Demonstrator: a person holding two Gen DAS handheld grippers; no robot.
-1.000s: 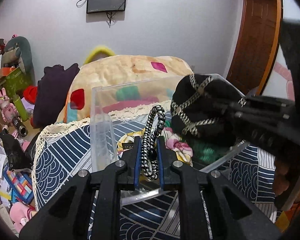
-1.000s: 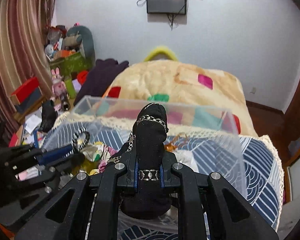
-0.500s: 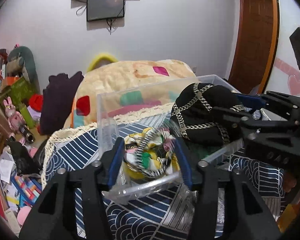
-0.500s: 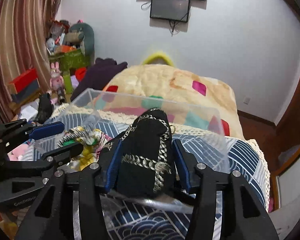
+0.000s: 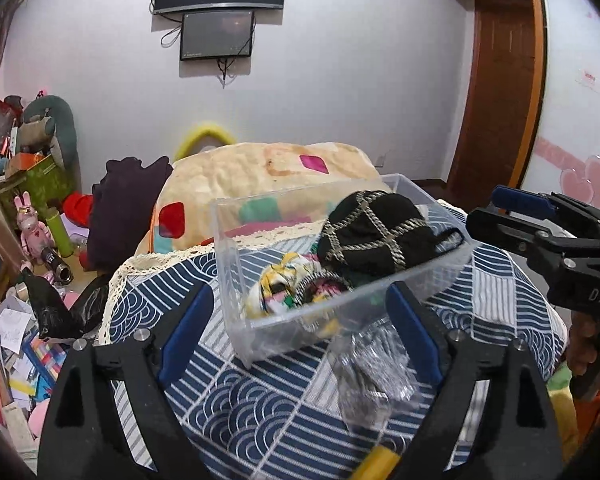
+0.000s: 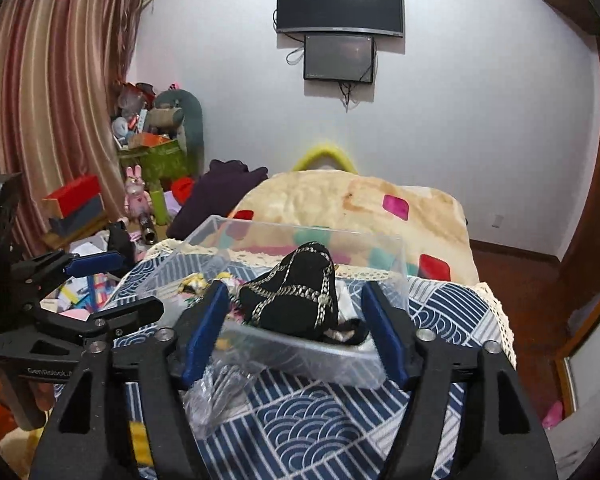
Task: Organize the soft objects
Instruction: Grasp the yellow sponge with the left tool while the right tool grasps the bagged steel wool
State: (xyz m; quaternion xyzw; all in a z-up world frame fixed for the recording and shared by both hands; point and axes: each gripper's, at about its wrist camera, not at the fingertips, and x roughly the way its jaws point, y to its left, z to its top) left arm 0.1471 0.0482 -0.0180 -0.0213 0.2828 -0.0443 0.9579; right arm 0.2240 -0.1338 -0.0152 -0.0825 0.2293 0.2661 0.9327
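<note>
A clear plastic box (image 5: 236,280) stands on a bed cover with a blue and white wave pattern (image 5: 260,408). Inside it lies a black fabric piece crossed with metal chains (image 5: 376,236), towards the box's right side in the left wrist view, and beside it to the left a bundle of yellow, white and flowered cloth (image 5: 288,288) on the box floor.

The left gripper (image 5: 300,320) hangs in front of the box's near wall; its jaws have just been opening and now stand wide apart, gripping nothing, with only the box wall seen through the gap. The right gripper (image 6: 296,320) is likewise released, its jaws having just been opening; the black piece shows between the blue pads (image 6: 206,328) but sits in the box beyond them, untouched.

A crumpled clear bag (image 5: 372,368) lies on the cover just before the box. Behind the box lies a cream blanket with coloured patches (image 6: 356,204)
</note>
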